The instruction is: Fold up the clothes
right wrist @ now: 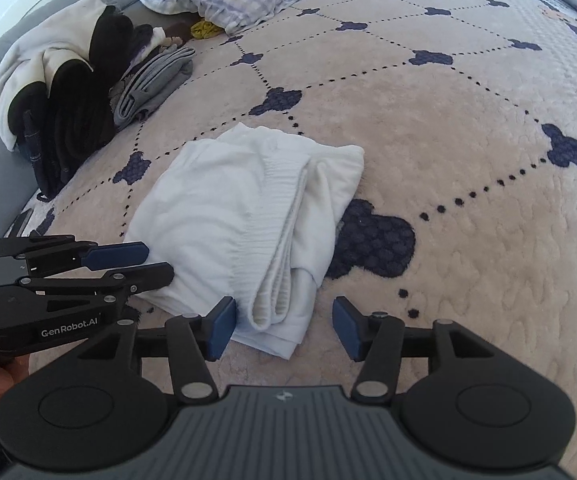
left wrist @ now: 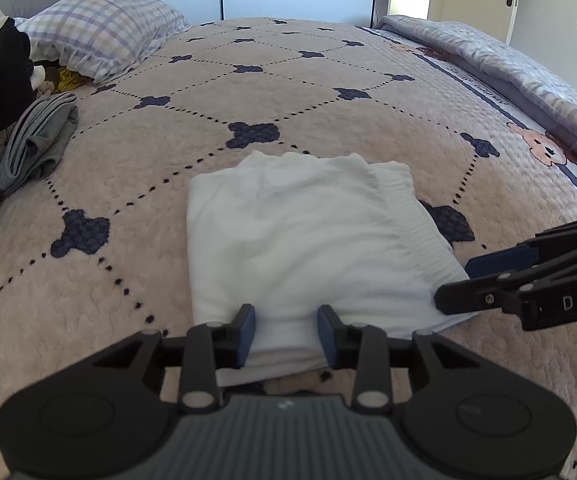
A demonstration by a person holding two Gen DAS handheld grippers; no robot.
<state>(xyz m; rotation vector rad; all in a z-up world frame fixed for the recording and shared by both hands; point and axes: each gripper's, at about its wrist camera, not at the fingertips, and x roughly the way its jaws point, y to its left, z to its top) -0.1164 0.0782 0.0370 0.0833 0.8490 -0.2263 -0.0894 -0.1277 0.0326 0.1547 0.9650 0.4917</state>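
pink quilted bedspread with navy clover marks fills both views, a checked pillow and a heap of unfolded clothes pushed to its far edge, likely waiting their turn. white folded garment lies mid-bed, its elastic waistband turned up. left gripper straddles the near edge, pads against the bunched cloth, seemingly pinning it. right gripper stands apart around the near corner, pads clear of the cloth, gripping nothing.

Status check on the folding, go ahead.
Left gripper straddles the near edge of the folded white garment; grip uncertain. Right gripper open at its corner. Bedspread around it clear.
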